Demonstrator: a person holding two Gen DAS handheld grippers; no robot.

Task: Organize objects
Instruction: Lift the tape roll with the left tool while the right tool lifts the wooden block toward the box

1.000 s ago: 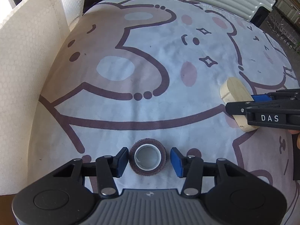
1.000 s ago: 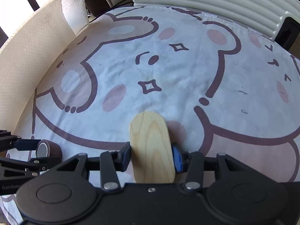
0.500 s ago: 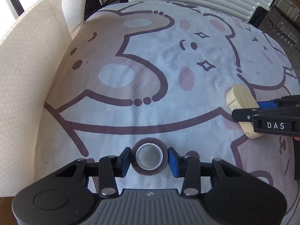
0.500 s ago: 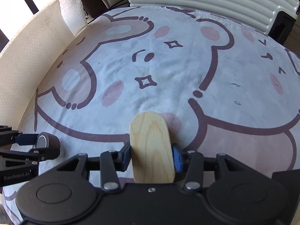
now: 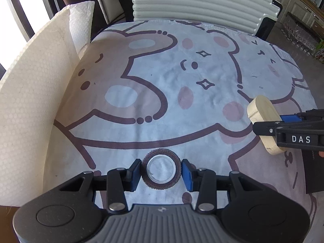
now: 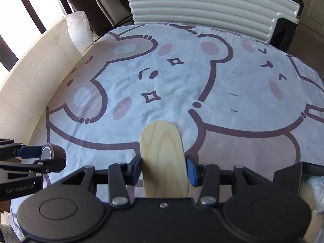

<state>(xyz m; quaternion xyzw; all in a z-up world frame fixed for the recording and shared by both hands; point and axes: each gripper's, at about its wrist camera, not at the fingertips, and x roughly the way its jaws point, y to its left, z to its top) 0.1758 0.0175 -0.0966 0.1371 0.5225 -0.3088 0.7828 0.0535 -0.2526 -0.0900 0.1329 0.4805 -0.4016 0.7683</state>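
Observation:
My left gripper (image 5: 161,170) is shut on a brown tape roll (image 5: 161,160) with a white core, held clear of the cartoon-bear cloth (image 5: 162,81). In the right wrist view that same tape roll (image 6: 54,151) shows at the lower left, pinched in the left gripper (image 6: 38,158). My right gripper (image 6: 164,169) is shut on an oval wooden block (image 6: 163,158), its blue pads pressing both long sides. From the left wrist view the wooden block (image 5: 263,113) hangs at the right in the right gripper (image 5: 277,123), above the cloth.
A cream honeycomb-textured sheet (image 5: 30,101) stands curved along the left edge of the cloth. A ribbed white suitcase (image 6: 212,6) blocks the far side. A dark box (image 6: 293,174) sits at the right near edge with a white bundle (image 6: 316,190) beside it.
The left jaws have closed onto the tape roll and lifted it off the cloth. The right gripper has risen with the wooden block; more of the far room shows in both views.

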